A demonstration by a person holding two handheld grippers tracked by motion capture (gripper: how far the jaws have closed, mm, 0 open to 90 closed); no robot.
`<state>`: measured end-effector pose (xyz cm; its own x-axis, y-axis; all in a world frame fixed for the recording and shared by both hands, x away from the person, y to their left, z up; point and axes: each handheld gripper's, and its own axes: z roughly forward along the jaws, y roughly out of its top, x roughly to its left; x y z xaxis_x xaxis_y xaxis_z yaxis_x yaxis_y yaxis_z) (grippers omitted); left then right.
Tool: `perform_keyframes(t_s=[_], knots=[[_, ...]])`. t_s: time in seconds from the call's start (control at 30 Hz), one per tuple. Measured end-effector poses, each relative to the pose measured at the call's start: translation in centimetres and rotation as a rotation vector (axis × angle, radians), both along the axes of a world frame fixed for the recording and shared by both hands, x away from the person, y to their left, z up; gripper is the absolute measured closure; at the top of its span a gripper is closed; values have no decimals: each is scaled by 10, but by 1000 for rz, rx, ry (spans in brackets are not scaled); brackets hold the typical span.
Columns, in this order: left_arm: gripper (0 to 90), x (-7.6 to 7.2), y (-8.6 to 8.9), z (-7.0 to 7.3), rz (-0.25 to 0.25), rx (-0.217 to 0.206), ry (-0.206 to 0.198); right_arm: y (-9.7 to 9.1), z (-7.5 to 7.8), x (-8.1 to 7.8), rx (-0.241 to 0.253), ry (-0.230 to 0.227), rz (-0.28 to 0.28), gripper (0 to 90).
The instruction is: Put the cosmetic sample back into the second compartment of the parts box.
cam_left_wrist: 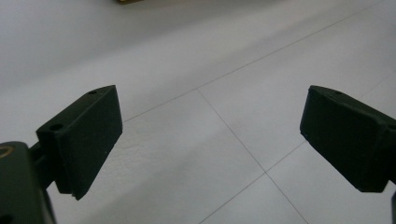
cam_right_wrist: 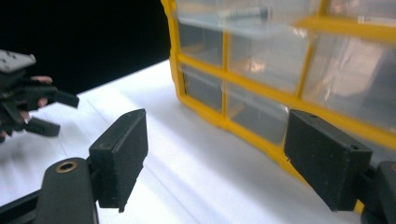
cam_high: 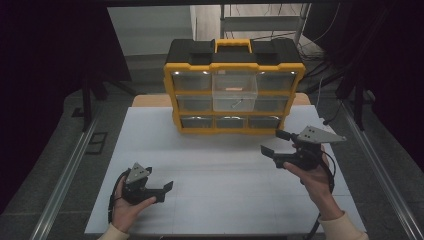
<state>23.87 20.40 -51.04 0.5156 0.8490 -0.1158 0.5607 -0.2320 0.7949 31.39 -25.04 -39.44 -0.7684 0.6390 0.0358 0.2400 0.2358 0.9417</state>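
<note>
A yellow and black organizer box (cam_high: 234, 85) with clear drawers stands at the back of the white table (cam_high: 210, 165). Its top middle drawer (cam_high: 234, 95) is pulled out, with a small orange piece (cam_high: 233, 88) and a screw (cam_high: 235, 104) showing through it. My right gripper (cam_high: 272, 141) hovers open in front of the box's lower right corner, nothing between its jaws. In the right gripper view the open jaws (cam_right_wrist: 215, 154) face the organizer's (cam_right_wrist: 280, 70) lower drawers. My left gripper (cam_high: 164, 191) rests open near the table's front left, and its own view (cam_left_wrist: 210, 135) looks down on bare tabletop.
Metal rails (cam_high: 70, 170) run along both sides of the table. A handle (cam_high: 232, 45) tops the organizer. The left hand's gripper (cam_right_wrist: 28, 107) appears far off at the left of the right gripper view. Dark curtains surround the room.
</note>
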Motion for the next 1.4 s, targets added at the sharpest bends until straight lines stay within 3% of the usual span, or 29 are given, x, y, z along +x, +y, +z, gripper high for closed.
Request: perform_keyframes(t_s=[0.7,1.0,1.4], knots=[[59,0,-1,0,-19,1,-8,-41,-80,-17,-88,144,-70,224],[59,1,0,-1,-17,1,-8,-55,-97,-19,-96,177,-93,223],[59,2,0,-1,-16,1,-9,-55,-99,-20,-105,171,-96,222]])
